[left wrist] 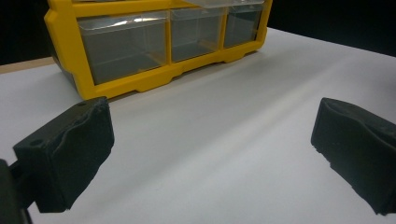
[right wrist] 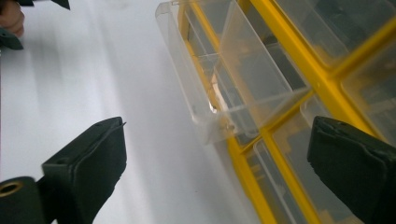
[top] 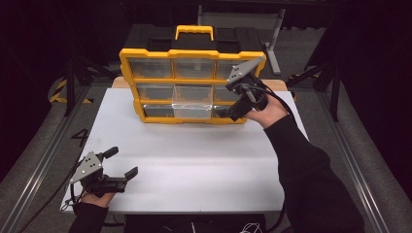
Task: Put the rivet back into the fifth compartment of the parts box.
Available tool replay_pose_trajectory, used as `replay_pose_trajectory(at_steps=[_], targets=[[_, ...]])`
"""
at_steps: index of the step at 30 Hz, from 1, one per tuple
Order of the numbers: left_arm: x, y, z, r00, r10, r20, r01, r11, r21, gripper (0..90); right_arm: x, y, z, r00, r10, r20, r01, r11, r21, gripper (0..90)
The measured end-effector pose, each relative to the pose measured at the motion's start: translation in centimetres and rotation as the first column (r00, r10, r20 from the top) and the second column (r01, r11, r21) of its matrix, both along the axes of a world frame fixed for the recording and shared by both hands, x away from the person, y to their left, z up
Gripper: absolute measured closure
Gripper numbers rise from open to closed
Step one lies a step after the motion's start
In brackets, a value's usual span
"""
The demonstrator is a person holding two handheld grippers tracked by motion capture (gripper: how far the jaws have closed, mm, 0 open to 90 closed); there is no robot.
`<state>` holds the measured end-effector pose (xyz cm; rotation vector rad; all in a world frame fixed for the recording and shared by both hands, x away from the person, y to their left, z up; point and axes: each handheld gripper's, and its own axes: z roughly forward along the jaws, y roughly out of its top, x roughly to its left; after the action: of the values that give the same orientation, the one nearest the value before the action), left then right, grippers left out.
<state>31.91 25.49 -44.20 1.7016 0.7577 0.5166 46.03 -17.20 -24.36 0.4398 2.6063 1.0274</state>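
Observation:
A yellow organizer (top: 194,53) with clear drawers stands upright at the back of the white table (top: 194,165). Its middle drawer (top: 193,103) in the centre column is pulled out toward me; in the right gripper view this clear drawer (right wrist: 224,84) juts from the yellow frame (right wrist: 243,163). My right gripper (top: 225,112) hovers at the organizer's lower right drawers, open, with nothing between its jaws (right wrist: 219,172). At the table's front left corner my left gripper (top: 121,162) rests open and empty, pointing toward the organizer (left wrist: 135,84) across bare table (left wrist: 210,154).
Metal rails (top: 43,160) run along both sides of the table. A wooden strip (top: 119,82) shows behind the white board, and dark stand legs (top: 73,82) rise at the back. The hand on the left gripper (right wrist: 11,18) appears far off in the right gripper view.

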Motion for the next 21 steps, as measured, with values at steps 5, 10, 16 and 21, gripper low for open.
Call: replay_pose_trajectory(at_steps=[5,10,16,21], targets=[[0.1,0.0,0.1,1.0000,0.001,0.002,-0.001,1.0000,-0.002,0.2,-1.8,-2.9,-1.6,0.9988,-0.036,0.032,0.033,0.995,0.094,0.7],[0.2,0.0,0.2,1.0000,-0.005,0.006,0.005,1.0000,0.001,0.2,-3.1,-5.4,-3.9,0.9973,-0.064,0.037,0.056,0.983,0.172,0.0],[0.4,0.0,0.4,0.9999,-0.005,0.013,0.006,1.0000,-0.007,0.1,-4.5,-7.7,-7.0,0.9966,-0.077,0.029,0.067,0.965,0.252,0.0],[0.5,0.0,0.5,0.9998,-0.012,0.017,0.012,0.9999,-0.007,0.1,-5.3,-9.0,-8.9,0.9957,-0.091,0.016,0.082,0.947,0.311,0.0]])
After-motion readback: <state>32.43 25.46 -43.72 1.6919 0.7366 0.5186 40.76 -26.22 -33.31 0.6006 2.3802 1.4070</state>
